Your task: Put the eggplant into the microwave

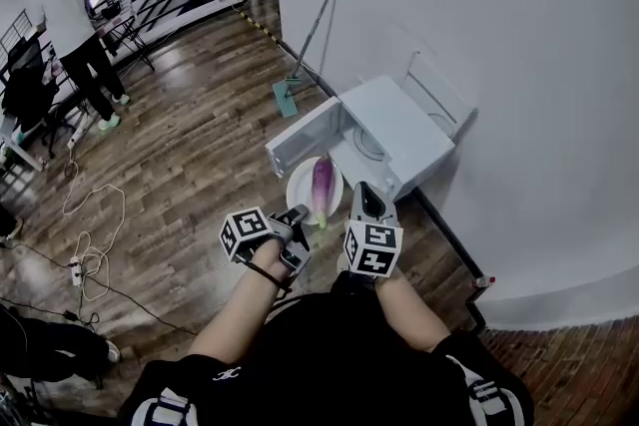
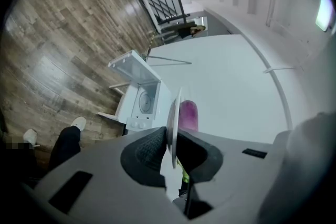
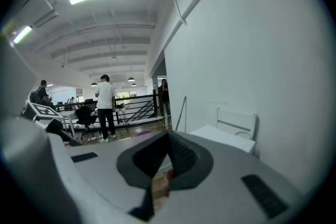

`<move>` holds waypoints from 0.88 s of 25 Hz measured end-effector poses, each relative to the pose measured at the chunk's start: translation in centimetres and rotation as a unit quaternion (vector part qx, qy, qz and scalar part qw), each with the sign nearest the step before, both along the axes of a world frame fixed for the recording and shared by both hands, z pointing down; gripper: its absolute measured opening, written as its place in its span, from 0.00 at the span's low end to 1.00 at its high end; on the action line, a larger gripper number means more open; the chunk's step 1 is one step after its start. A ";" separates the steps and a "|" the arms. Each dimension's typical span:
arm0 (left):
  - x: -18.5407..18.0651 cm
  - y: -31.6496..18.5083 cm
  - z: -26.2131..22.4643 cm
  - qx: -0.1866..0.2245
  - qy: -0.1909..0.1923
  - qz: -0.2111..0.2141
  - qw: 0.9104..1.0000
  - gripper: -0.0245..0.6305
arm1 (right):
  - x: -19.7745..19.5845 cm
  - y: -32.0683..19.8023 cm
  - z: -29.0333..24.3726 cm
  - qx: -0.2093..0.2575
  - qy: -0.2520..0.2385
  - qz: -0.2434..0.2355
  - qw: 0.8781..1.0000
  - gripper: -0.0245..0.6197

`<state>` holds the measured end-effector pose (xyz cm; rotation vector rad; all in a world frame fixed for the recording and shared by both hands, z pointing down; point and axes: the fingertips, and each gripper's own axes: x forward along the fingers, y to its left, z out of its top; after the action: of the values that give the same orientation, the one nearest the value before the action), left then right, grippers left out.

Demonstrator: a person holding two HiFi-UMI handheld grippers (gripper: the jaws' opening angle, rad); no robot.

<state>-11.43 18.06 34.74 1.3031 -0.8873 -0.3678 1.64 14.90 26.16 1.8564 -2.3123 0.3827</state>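
Observation:
A purple eggplant lies on a white plate held in the air just in front of the white microwave. The microwave stands on the floor by the wall with its door swung open. My left gripper is shut on the plate's near rim. In the left gripper view the plate shows edge-on, pinched between the jaws of the left gripper, with the eggplant beyond and the microwave further off. My right gripper hovers beside the plate's right edge; the right gripper has its tips together, holding nothing.
A mop leans on the white wall left of the microwave. A white rack stands behind it. Cables and a power strip lie on the wooden floor at left. A person in a white shirt stands at a desk far back.

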 end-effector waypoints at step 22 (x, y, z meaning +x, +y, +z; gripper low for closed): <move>7.5 -17.4 0.4 0.008 -0.014 -0.049 0.999 0.09 | 7.8 -18.6 1.0 -0.025 -0.017 -0.048 0.998 0.05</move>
<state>-3.95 0.61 35.15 1.2844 -0.9756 -0.4354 9.48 -3.72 27.20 1.7218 -2.3795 0.4593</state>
